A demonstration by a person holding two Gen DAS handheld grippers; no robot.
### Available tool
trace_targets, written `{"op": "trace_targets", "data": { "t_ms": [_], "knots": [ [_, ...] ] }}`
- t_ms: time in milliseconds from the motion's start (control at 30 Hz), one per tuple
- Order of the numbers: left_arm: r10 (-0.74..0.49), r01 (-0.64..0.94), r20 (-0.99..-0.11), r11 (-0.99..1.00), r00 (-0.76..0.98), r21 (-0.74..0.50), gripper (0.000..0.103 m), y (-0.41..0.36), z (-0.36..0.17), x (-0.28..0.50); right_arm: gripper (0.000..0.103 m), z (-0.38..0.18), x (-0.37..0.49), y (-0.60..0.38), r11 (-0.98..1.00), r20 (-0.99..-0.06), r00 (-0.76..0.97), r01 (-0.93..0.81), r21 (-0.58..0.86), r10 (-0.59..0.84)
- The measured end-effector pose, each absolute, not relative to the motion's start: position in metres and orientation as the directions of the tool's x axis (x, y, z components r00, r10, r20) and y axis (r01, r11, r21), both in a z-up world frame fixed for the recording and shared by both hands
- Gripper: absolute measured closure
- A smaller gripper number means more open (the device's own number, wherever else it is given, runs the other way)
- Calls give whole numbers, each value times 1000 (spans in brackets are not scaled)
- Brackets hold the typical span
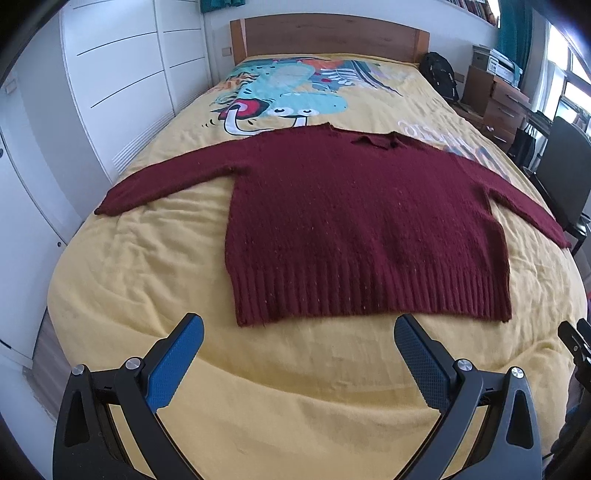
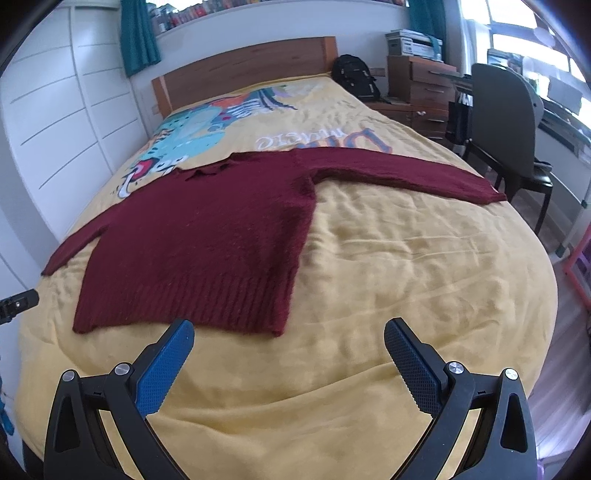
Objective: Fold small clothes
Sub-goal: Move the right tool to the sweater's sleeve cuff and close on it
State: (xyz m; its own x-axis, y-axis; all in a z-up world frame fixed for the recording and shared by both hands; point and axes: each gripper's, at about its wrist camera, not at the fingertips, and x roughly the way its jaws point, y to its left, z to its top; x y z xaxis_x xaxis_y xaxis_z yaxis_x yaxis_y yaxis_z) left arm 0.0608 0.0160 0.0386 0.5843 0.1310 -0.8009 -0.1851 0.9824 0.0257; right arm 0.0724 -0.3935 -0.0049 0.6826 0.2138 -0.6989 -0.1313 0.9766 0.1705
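- The yellow bedspread (image 1: 147,280) carries large pale letters, seen upside down from the foot of the bed; in the right wrist view they sit at about 12 o'clock from the sweater body, but I cannot read them with certainty.
- Beside the letters there is a printed cartoon creature (image 1: 295,92) in turquoise, toward the wooden headboard (image 1: 328,35).
- The dark red knitted sweater (image 1: 351,221) lies flat on the bedspread, both sleeves spread out to the sides, collar toward the headboard, ribbed hem toward the foot of the bed.
- The left gripper (image 1: 297,354) is held above the bedspread just in front of the hem; its jaws are spread wide and hold nothing.
- The right gripper (image 2: 288,358) is also in front of the hem, near the right corner of it; its jaws are spread wide and empty too.
- At 9 o'clock from the bed stand white wardrobe doors (image 1: 122,74).
- At 2 o'clock there is a black backpack (image 2: 356,75) beside the headboard, then a brown chest of drawers (image 2: 430,92) with boxes on top; their labels are too small to read.
- At 3 o'clock a dark chair (image 2: 506,122) stands just beside the end of the right sleeve.
- Teal curtains (image 2: 138,35) hang above the headboard.
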Motion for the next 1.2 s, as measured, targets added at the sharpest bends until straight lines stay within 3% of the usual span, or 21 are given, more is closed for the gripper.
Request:
{"op": "trace_targets", "data": {
  "t_ms": [467,1200],
  "knots": [
    [139,-175,-805,984,577,44,1,12,50,87,0,-17,107,-447,978,-713,683,-5,208,155],
    [176,-260,-865,964,470,55,1,33,17,118,0,-71,207,-570,923,-785,617,264,282,64]
  ]
}}
